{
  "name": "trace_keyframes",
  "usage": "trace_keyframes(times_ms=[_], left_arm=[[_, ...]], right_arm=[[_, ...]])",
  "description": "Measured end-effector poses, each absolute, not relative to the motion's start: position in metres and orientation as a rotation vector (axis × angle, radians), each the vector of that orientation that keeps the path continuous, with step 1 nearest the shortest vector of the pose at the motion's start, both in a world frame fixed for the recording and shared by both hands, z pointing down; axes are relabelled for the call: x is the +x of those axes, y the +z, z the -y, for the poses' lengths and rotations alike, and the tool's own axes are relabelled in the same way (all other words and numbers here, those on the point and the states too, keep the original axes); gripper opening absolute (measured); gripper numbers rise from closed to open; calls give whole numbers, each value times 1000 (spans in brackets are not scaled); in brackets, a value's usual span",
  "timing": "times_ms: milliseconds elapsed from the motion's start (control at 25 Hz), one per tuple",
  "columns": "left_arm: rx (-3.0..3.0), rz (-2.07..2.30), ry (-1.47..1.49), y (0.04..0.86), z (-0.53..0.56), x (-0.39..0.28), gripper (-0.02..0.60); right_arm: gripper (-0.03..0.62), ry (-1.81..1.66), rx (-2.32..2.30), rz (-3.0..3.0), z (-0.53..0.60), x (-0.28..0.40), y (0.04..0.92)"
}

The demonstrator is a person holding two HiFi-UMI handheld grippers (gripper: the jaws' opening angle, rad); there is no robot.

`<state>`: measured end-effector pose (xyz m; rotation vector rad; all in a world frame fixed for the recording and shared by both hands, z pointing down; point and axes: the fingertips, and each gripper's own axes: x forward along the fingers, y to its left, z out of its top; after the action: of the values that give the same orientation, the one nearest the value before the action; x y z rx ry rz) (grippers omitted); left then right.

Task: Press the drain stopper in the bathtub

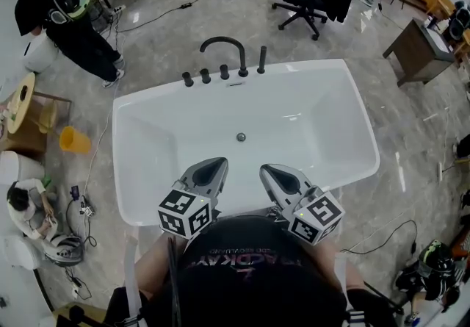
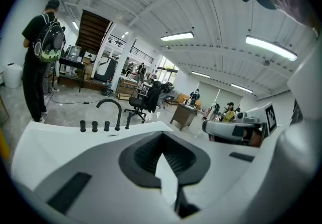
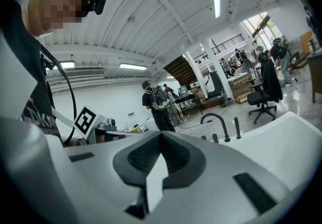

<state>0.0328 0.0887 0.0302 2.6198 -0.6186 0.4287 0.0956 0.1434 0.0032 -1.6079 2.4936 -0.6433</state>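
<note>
Stopper (image 1: 241, 137) untouched in bathtub (image 1: 316, 116) | left claw (image 1: 219, 162) clenched, empty | right claw (image 1: 265, 169) clenched, empty

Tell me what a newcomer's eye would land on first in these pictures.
The big white bathtub fills the middle of the head view, empty but for the small round drain stopper in its floor, with a black arched faucet on its far rim. Over the near rim hover the left gripper and right gripper, side by side, both shut on nothing and well short of the stopper.
</note>
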Motion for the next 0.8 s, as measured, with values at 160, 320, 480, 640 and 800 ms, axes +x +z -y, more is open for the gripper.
trace_keyframes(times_ms=[160,320,480,640,800], left_arm=[[2612,620,437,32,-89,33,5],[2618,616,439,31,-89,35,4],[2625,615,444,32,-90,37,5],[2624,620,446,30,-90,35,5],[2620,621,448,31,-92,35,5]], right_arm=[[12,-671,-1593,-2491,-140,96,5],[12,-684,-1580,-2499,-140,95,7],[12,-692,-1564,-2500,-140,97,9],[12,-694,-1557,-2503,-141,95,8],[12,-698,-1550,-2508,-143,94,8]])
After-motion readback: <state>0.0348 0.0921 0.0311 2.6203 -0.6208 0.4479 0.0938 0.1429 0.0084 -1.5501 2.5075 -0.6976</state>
